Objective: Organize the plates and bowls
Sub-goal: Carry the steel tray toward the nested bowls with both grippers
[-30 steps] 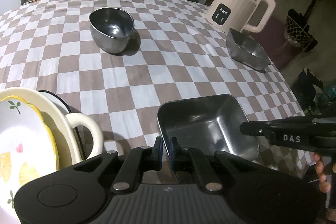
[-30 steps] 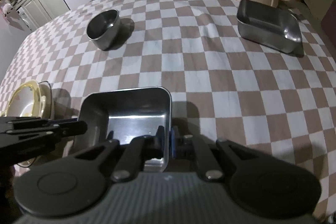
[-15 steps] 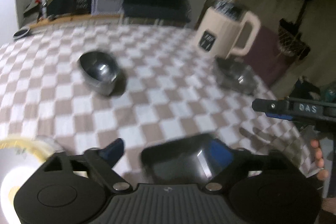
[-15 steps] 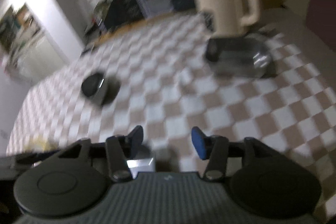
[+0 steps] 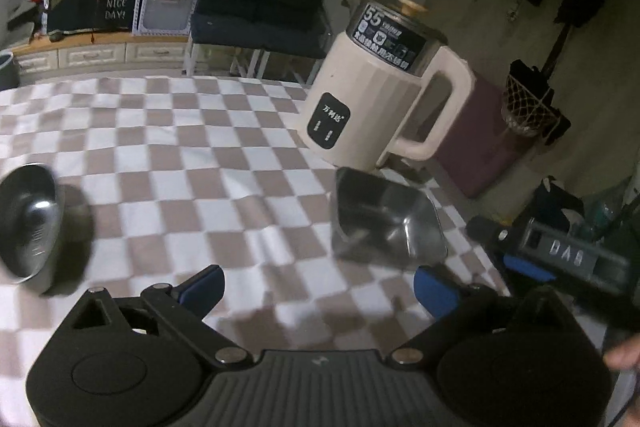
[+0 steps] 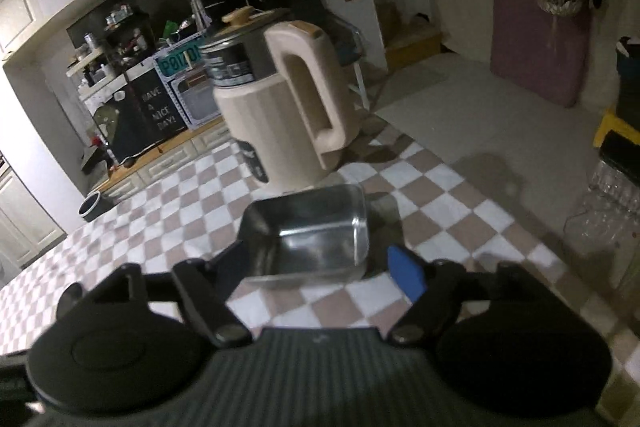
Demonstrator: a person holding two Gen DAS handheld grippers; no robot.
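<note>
Left gripper point(image 5: 316, 287): spread wide, holding nothing, above the checked tablecloth point(image 5: 192, 163).
Right gripper point(image 6: 320, 267): fingers wide apart and empty, lined up on the square steel dish point(image 6: 308, 235), probably to straddle its near rim.
Square steel dish: flat on the cloth just in front of the cream kettle point(image 6: 280, 107), near the table's edge.
Round steel bowl point(image 5: 28, 219): upright, far left, well apart from the dish, likely awaiting stacking.

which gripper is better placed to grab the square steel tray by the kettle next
Right. The right gripper is open with the square steel tray directly between its fingers. The left gripper, also open, sits farther back, with the tray off to its right.
</note>
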